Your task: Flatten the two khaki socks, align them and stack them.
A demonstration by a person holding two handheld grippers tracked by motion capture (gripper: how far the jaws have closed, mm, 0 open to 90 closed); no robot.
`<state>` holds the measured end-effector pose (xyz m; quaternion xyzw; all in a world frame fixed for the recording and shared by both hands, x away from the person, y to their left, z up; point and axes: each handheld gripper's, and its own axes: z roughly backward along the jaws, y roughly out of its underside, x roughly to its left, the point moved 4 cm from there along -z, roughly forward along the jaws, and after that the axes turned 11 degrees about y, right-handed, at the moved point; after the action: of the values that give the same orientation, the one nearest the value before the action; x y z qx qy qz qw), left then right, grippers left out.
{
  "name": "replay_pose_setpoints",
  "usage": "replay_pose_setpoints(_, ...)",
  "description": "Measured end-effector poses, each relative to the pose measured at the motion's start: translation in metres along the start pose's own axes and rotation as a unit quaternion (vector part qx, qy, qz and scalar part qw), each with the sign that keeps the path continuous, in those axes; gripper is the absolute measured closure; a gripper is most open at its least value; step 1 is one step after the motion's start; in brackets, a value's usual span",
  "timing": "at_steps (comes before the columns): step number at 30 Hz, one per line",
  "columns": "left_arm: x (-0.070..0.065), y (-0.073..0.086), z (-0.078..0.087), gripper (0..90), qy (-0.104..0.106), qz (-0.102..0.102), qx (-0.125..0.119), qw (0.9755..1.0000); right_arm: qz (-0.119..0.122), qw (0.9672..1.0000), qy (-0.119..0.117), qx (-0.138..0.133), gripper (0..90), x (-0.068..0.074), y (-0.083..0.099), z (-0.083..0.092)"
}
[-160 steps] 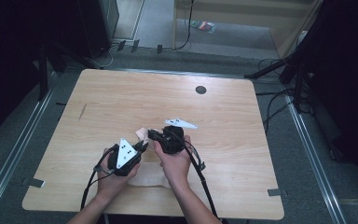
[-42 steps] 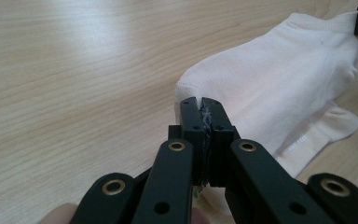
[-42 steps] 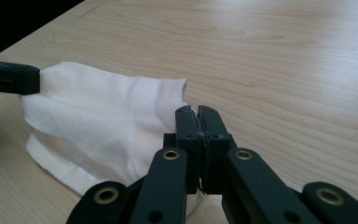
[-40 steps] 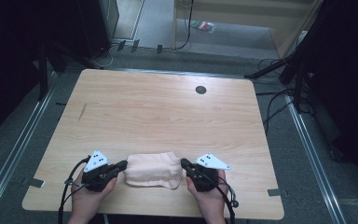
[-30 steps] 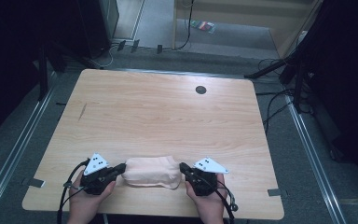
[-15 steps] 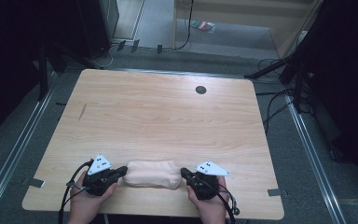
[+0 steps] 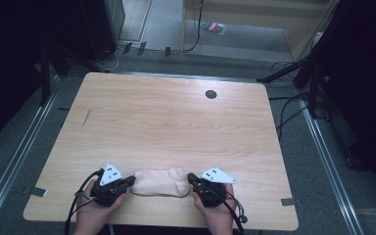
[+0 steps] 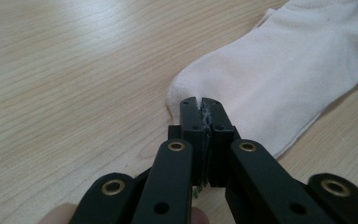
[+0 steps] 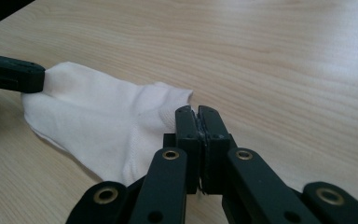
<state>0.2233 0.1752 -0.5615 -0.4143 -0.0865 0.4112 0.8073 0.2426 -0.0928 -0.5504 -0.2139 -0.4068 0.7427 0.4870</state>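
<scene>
In the high view, a pale sock (image 7: 159, 181) lies flat near the front edge of the wooden table (image 7: 166, 122), stretched between the left gripper (image 7: 127, 181) and right gripper (image 7: 192, 178); no writing is legible anywhere. The left gripper view shows its jaws pressed together on the sock's rounded end. The right gripper view shows its jaws clamped on the opposite edge, the left gripper's jaw pinching the far corner.

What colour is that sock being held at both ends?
White, plain with no pattern; the sock shows best in the right gripper view.
</scene>
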Motion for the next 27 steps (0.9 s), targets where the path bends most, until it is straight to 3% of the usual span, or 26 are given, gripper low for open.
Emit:
replay_pose_setpoints(4, -0.002, -0.003, 0.005, 90.0, -0.006, -0.002, -0.018, 0.9998, 0.002, 0.9999, 0.004, -0.009, 88.8, 0.000, -0.001, 0.001)
replay_pose_setpoints(8, -0.002, -0.003, 0.007, 90.0, -0.005, -0.002, -0.015, 0.9999, 0.004, 0.9997, 0.004, -0.025, 88.8, 0.000, -0.005, 0.006)
replay_pose_setpoints(14, 0.002, 0.000, 0.003, 90.0, -0.012, 0.006, 0.003, 0.9999, 0.009, 0.9999, 0.002, 0.006, 88.8, 0.000, 0.001, -0.005)
replay_pose_setpoints(22, 0.004, 0.004, -0.003, 88.5, -0.011, -0.002, 0.021, 0.9997, 0.014, 0.9998, 0.007, 0.011, 88.2, -0.001, 0.003, -0.015)
replay_pose_setpoints(24, 0.005, 0.003, -0.003, 77.7, -0.015, -0.008, 0.018, 0.9997, 0.017, 0.9996, -0.003, 0.021, 81.0, -0.001, 0.004, -0.018)
replay_pose_setpoints(25, 0.005, 0.003, -0.003, 68.9, -0.012, -0.006, 0.011, 0.9998, 0.016, 0.9993, -0.015, 0.030, 70.7, -0.001, 0.005, -0.021)
replay_pose_setpoints(27, 0.008, 0.000, -0.001, 55.3, 0.001, 0.004, -0.006, 1.0000, 0.011, 0.9996, -0.008, 0.026, 53.9, -0.004, 0.005, -0.022)
